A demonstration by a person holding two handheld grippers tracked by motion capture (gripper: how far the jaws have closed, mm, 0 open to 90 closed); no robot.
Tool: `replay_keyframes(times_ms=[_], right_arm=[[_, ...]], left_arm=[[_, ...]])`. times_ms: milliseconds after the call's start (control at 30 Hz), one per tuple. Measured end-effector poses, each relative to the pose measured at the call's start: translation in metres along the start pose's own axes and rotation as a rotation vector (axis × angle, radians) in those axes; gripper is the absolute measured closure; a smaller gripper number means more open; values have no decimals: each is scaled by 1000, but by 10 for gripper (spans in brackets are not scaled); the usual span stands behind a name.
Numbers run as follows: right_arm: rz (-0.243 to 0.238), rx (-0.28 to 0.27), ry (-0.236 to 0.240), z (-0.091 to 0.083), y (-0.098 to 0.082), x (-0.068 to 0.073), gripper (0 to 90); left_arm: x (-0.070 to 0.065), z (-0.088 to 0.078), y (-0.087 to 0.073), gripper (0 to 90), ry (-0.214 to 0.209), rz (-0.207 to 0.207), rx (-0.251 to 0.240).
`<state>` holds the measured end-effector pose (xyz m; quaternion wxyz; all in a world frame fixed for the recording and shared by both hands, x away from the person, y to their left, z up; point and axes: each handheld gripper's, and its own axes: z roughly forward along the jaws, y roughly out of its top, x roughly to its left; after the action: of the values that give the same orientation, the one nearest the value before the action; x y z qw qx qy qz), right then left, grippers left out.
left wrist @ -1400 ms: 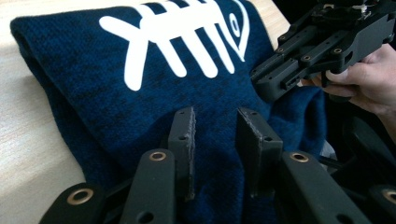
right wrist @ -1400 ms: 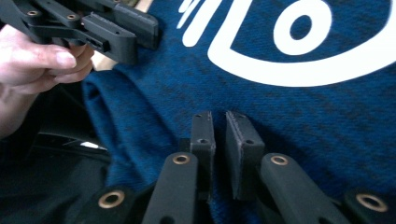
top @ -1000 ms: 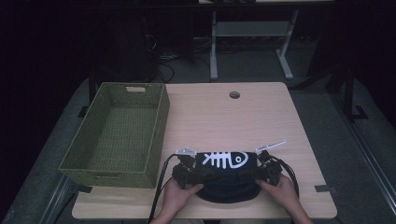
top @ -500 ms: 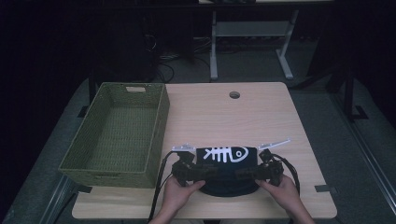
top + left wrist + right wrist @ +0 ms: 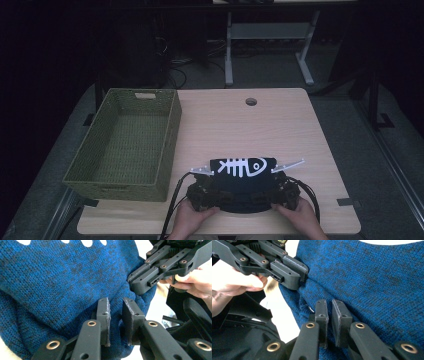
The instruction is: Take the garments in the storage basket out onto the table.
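Observation:
A dark blue knit sweater (image 5: 242, 167) with a white fish-skeleton print lies folded near the table's front edge. My left gripper (image 5: 205, 192) is at its near left edge and my right gripper (image 5: 282, 192) at its near right edge, each held by a hand. In the left gripper view my jaws have just been closing, and the pads (image 5: 106, 315) pinch a fold of the sweater (image 5: 57, 287). My right jaws have also been closing, and their pads (image 5: 339, 315) squeeze the knit (image 5: 372, 282). Each view shows the other gripper (image 5: 142, 285) (image 5: 294, 277) clamped on the sweater's edge.
A green woven basket (image 5: 172, 125) stands on the left side of the wooden table (image 5: 240, 125), close to the left gripper. A round cable hole (image 5: 251, 101) sits at the far middle. Dark floor and a desk frame lie beyond the table.
The right hand has shifted slightly and the sweater's near edge has bunched a little between the grippers. The printed fold stays where it was.

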<state>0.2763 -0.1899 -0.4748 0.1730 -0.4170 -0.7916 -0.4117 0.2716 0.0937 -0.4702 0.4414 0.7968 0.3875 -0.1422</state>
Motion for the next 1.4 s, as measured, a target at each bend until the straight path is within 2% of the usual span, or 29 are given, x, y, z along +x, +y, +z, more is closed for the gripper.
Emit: replay_keyframes(times_ms=[100,167,267,333,467,533,667,767,867,967,1067,1233,1400], right_arm=[[-8,-2,7,-3,2,2,792],[-26,-27,13,-10,4,7,792],[-31,-64,5,-24,5,10,793],[-18,-65,-4,-30,3,8,793],[4,-41,-24,-29,-6,2,798],[9,-47,-18,-27,-10,-2,814],[15,-44,-30,-24,-12,-5,839],[17,-40,-25,-23,-11,-5,806],[-3,-65,-24,-29,-7,0,748],[-10,-104,-55,-38,-2,2,714],[14,-145,-86,-48,2,-4,687],[34,-162,-142,-54,6,-15,646],[85,-185,-187,-57,8,-31,594]], left_arm=[[-4,-3,3,735,-2,13,-10],[-8,-8,6,734,4,30,-26],[-10,-17,9,735,4,35,-49],[-9,-21,10,735,11,30,-58],[-1,-20,6,731,39,16,-42],[4,-17,2,728,56,11,-30],[11,-14,-3,746,32,-16,-43],[8,-16,-1,731,43,-12,-47],[4,-20,2,706,49,-2,-66],[4,-26,6,695,69,-3,-91],[8,-32,8,689,83,-23,-117],[18,-39,11,656,113,-74,-169],[24,-37,12,618,160,-97,-185]])
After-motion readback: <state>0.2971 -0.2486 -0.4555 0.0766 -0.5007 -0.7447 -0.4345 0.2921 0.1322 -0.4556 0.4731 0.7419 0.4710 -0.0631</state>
